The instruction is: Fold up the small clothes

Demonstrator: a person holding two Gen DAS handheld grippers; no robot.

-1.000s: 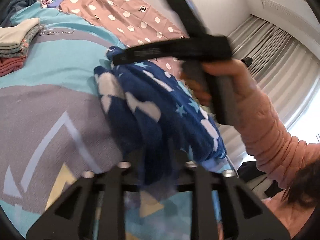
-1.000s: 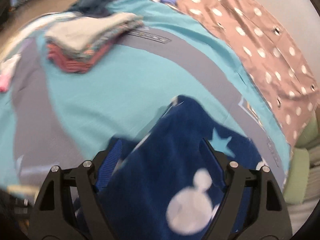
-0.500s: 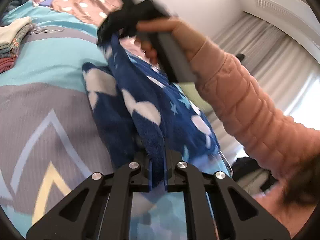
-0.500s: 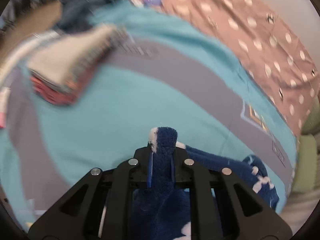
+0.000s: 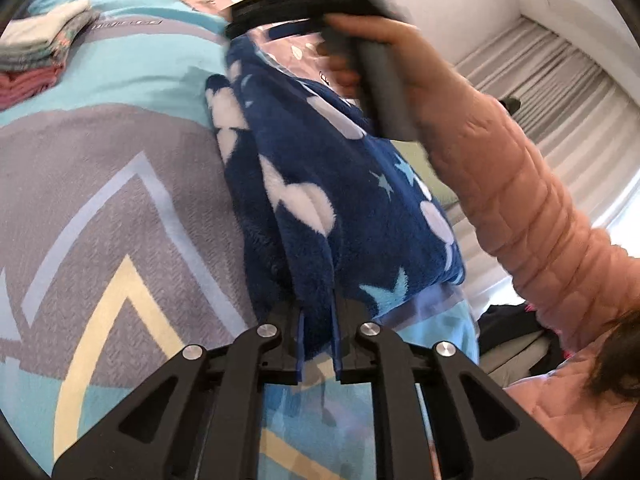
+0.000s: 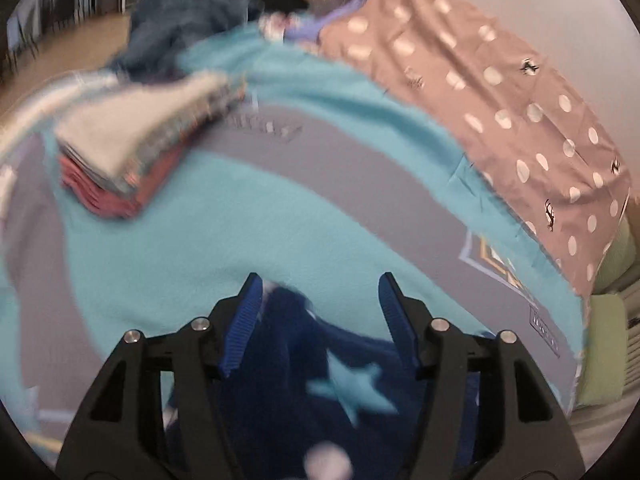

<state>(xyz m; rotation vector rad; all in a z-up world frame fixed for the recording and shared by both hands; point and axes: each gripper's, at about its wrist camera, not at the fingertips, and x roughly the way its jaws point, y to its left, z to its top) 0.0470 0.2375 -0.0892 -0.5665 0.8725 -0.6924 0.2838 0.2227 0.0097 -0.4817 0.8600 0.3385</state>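
Observation:
A dark blue fleece garment [image 5: 320, 184] with white shapes and light blue stars lies bunched on the teal and grey bedspread [image 5: 100, 184]. My left gripper [image 5: 318, 344] is shut on its near edge. In the right wrist view my right gripper [image 6: 318, 312] is open, its blue pads apart, with the garment [image 6: 320, 392] lying loose between and below them. The right gripper [image 5: 296, 8] also shows in the left wrist view, over the garment's far end, held by a hand in a pink sleeve.
A stack of folded clothes [image 6: 132, 148] sits on the bed to the far left, also in the left wrist view [image 5: 36, 52]. A brown polka-dot cloth [image 6: 500, 92] lies along the far side. A heap of dark clothes [image 6: 192, 24] is beyond. Curtains [image 5: 560, 92] hang at right.
My right gripper was shut on the garment's edge half a second ago and has now opened and let it go. My left gripper has stayed shut on the garment.

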